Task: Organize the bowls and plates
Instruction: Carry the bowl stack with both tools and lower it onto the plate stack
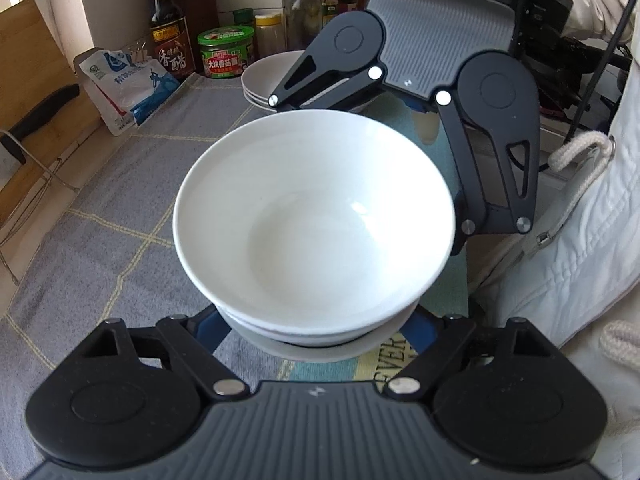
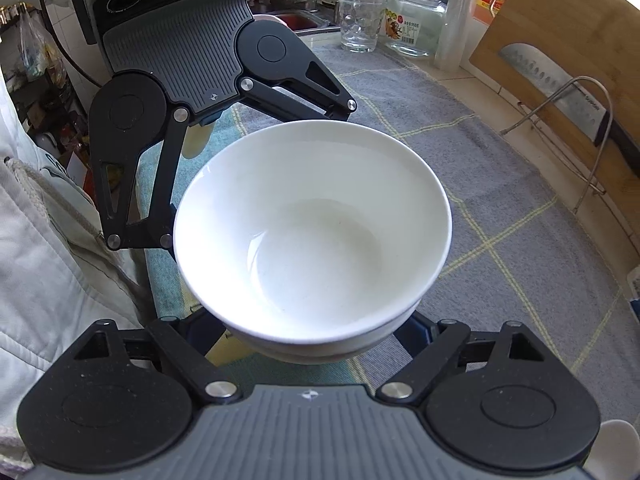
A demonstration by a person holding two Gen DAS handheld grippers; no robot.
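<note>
Left tool [image 1: 316, 320] and right tool [image 2: 310, 322] spread wide on opposite sides of one stack of white bowls [image 1: 314, 216] — fingertips hidden under the rim, so actual grip cannot be told. Stack above the grey cloth [image 1: 120, 208], toward the worktop's near edge — whether resting or raised, unclear. Plates [image 1: 264, 80] behind, partly covered.

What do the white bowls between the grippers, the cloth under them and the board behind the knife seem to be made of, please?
White bowls: probably glazed ceramic; glossy, with sharp window glints, though melamine is possible. Cloth: woven fabric, matte grey with pale yellow lines and a visible weave. Board: wood or bamboo, tan with straight grain, unvarnished by its look.
</note>
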